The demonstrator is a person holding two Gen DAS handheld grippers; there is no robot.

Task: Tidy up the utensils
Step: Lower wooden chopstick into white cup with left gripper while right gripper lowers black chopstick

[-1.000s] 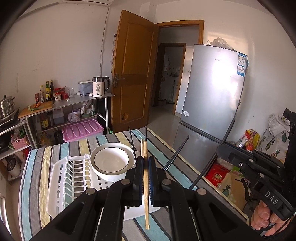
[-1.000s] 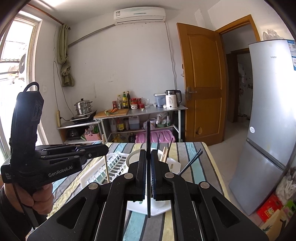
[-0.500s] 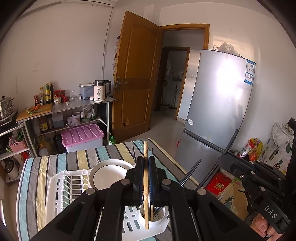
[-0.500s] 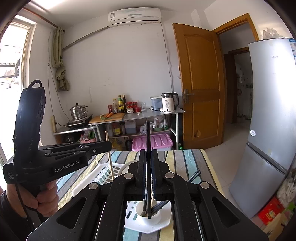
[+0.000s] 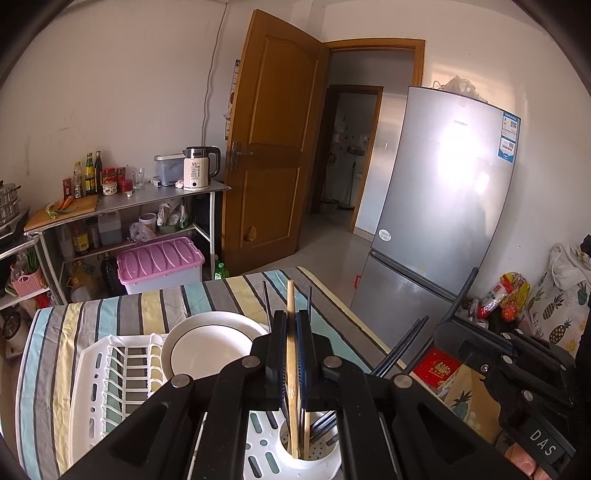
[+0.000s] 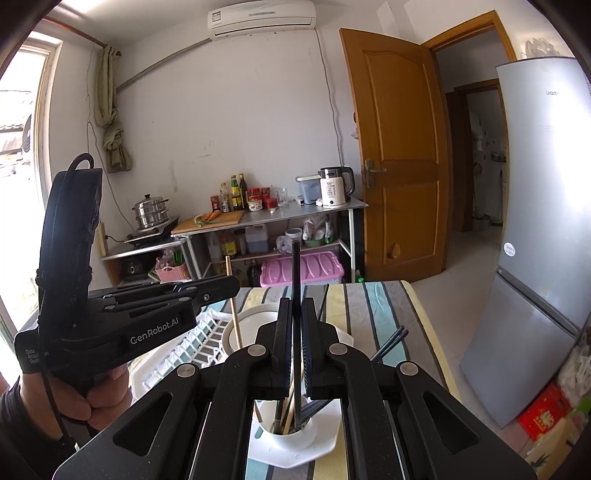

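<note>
Both chopsticks now dip into the cup [image 5: 314,456]!
Left gripper [image 5: 291,354] pinches the wooden chopstick [image 5: 291,332]; right gripper [image 6: 295,343] pinches the black chopstick [image 6: 296,280].

A silver fridge [image 5: 439,221] stands at three o'clock, with an open wooden door [image 5: 271,147] at twelve. At ten o'clock a metal shelf [image 5: 155,195] carries a white kettle [image 5: 197,168], sauce bottles [image 5: 90,173] and a cutting board [image 5: 62,208] with carrots. A pink-lidded storage box [image 5: 160,264] sits on the floor beneath it. In the right wrist view an air conditioner [image 6: 262,18] hangs at twelve o'clock, a steel steamer pot [image 6: 150,212] stands at ten, and a knotted curtain [image 6: 110,110] hangs at eleven beside the window [image 6: 18,147]. Snack bags [image 5: 506,299] lie at four o'clock.
</note>
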